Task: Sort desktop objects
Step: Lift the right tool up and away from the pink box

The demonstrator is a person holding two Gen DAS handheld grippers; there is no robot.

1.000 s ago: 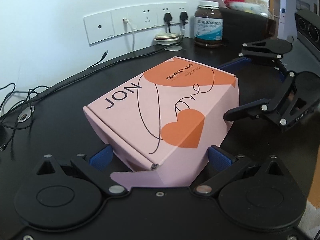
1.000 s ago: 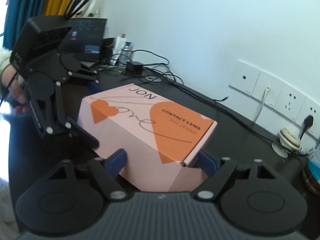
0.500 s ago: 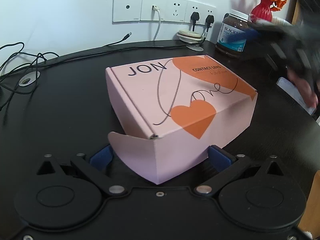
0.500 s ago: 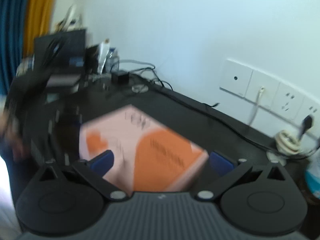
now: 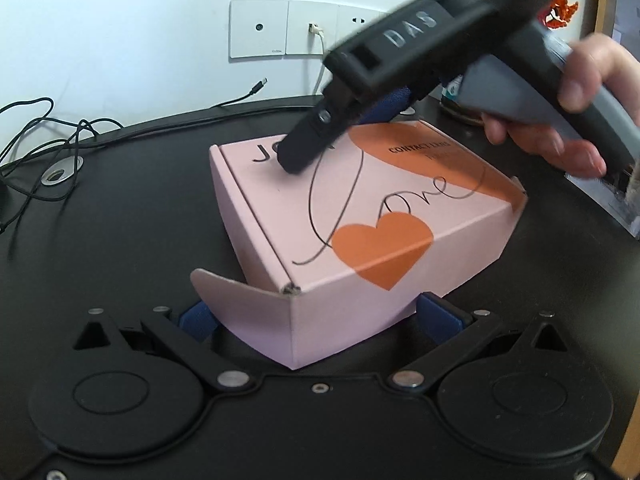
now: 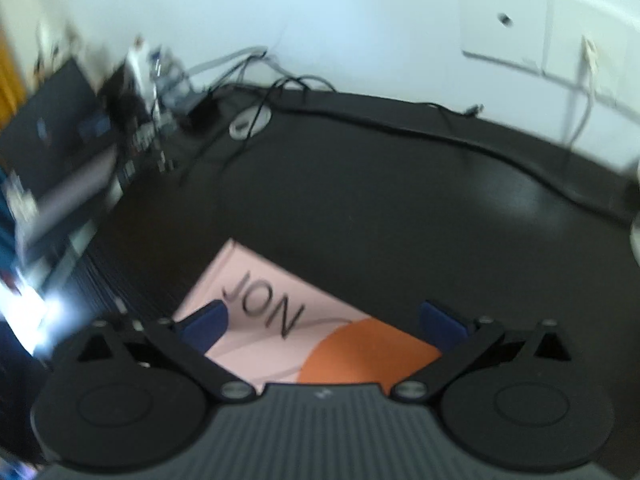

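Observation:
A pink cardboard box (image 5: 360, 216) with orange hearts and "JON" lettering sits on the black desk (image 5: 120, 216), a side flap sticking out at its near left corner. My left gripper (image 5: 320, 316) is open, its blue pads either side of the box's near corner. My right gripper (image 5: 304, 156) reaches in from the upper right above the box lid, one fingertip down on the lid. In the right wrist view the right gripper (image 6: 324, 324) is open over the box (image 6: 288, 332), which fills the space between the pads.
Wall sockets (image 5: 288, 32) with a white cable stand behind the desk. Black cables (image 5: 44, 128) and a grommet (image 5: 60, 170) lie at the left. A brown jar (image 5: 460, 100) and orange flowers (image 5: 564, 4) stand at the back right. Papers (image 5: 608, 196) lie at the right edge.
My right gripper has swung up from the box's far side and come down over its lid. The box has settled onto the desk in front of my left gripper.

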